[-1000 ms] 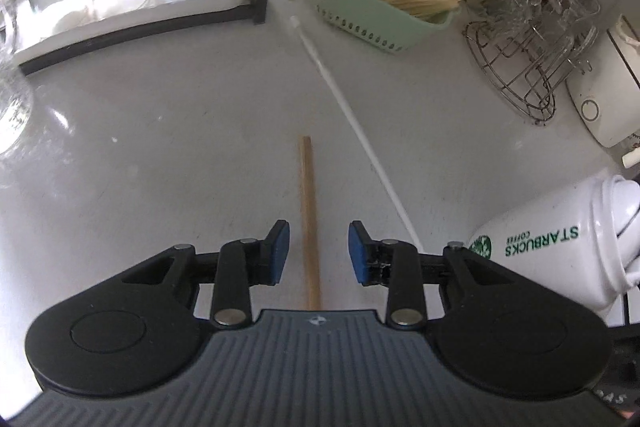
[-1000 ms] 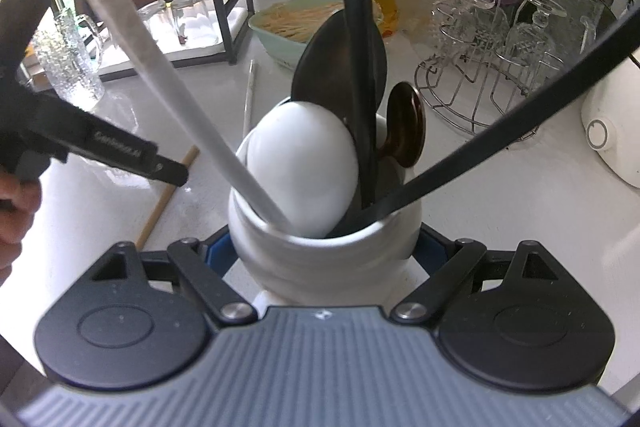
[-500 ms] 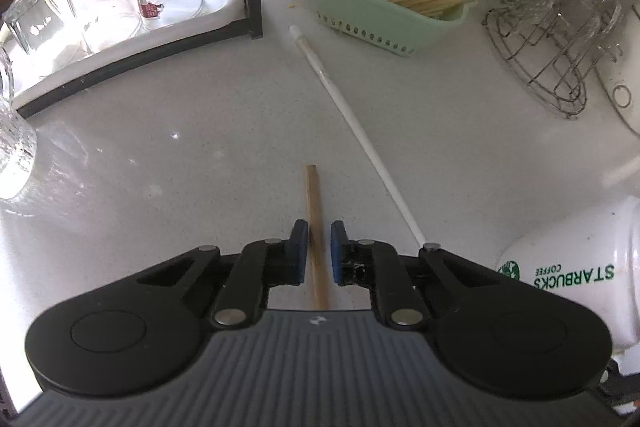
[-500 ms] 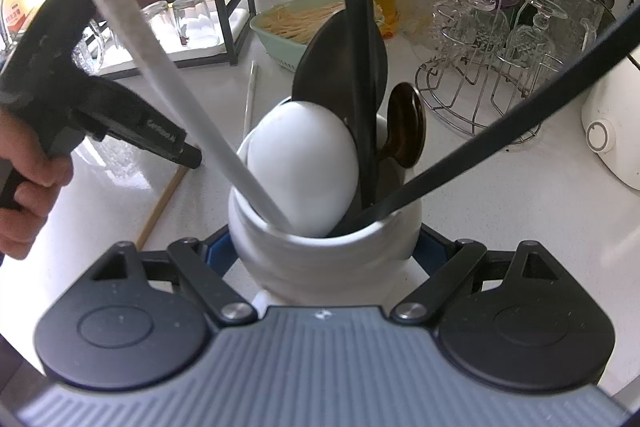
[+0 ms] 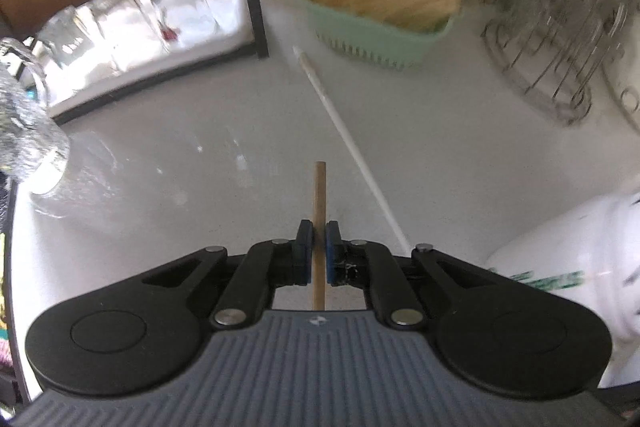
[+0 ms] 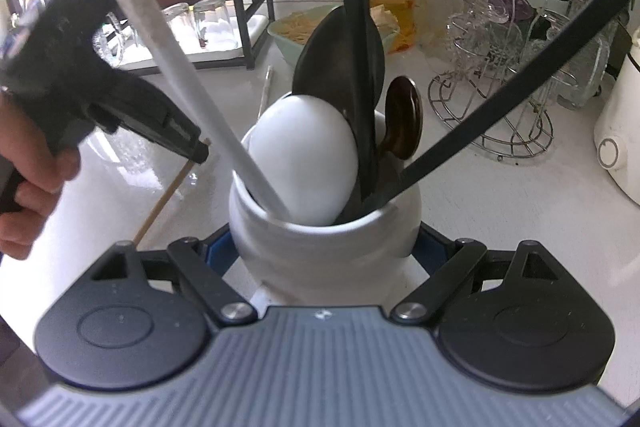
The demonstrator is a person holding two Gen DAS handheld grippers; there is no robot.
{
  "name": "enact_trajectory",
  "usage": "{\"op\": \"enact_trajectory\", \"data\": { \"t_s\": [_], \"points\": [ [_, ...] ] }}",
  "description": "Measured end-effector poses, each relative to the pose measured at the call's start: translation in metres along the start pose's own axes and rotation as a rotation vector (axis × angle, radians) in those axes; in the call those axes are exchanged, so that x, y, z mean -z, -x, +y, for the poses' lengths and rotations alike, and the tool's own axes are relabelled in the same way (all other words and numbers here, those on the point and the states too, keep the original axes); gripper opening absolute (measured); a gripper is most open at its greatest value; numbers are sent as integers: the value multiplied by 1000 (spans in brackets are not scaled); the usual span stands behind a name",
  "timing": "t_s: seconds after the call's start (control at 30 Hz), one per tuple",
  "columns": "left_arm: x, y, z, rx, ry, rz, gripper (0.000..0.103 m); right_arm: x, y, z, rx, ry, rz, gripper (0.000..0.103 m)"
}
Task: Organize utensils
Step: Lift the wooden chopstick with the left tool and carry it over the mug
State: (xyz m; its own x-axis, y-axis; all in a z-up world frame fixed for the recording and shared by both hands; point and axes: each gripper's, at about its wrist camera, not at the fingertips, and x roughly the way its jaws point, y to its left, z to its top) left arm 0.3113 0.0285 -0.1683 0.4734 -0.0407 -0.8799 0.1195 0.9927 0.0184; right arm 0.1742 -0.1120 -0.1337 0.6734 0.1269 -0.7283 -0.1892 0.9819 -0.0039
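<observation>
Left wrist view: textured glass (image 5: 28,143) at far left; upturned glasses (image 5: 132,15) on a white tray; then the white counter (image 5: 180,187); blurred throughout
Left gripper (image 5: 319,251): jaws have just been closing and now clamp the wooden chopstick (image 5: 319,195), blue pads pressed to both its sides; the stick juts forward past the fingertips
White chopstick (image 5: 344,135): lies loose on the counter, just right of the wooden one, running diagonally toward the green basket (image 5: 380,39) of sticks
Wire rack (image 5: 552,67): far right, blurred; only this view shows green lettering on the white mug (image 5: 580,275)
Right wrist view: only here do the person's hand (image 6: 28,179) and the left gripper's body appear, at left, with the wooden chopstick slanting down to the counter
Right gripper (image 6: 325,251): clenched around the white mug, pads on both flanks
Mug contents: white ladle (image 6: 304,163), dark spoons (image 6: 404,119) and black handles (image 6: 356,27), seen only from this side
</observation>
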Motion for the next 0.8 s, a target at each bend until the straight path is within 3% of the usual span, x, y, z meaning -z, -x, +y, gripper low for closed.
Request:
{"op": "enact_trajectory", "data": {
  "t_s": [0.37, 0.57, 0.8],
  "points": [
    [0, 104, -6, -12, 68, -195, 7, 2, -1, -4, -49, 44, -18, 91],
    [13, 138, -8, 47, 109, -260, 7, -1, -4, -6, -70, 63, -23, 91],
    [28, 162, -9, 161, 78, -301, 7, 5, -1, -2, -54, 46, -37, 91]
  ]
}}
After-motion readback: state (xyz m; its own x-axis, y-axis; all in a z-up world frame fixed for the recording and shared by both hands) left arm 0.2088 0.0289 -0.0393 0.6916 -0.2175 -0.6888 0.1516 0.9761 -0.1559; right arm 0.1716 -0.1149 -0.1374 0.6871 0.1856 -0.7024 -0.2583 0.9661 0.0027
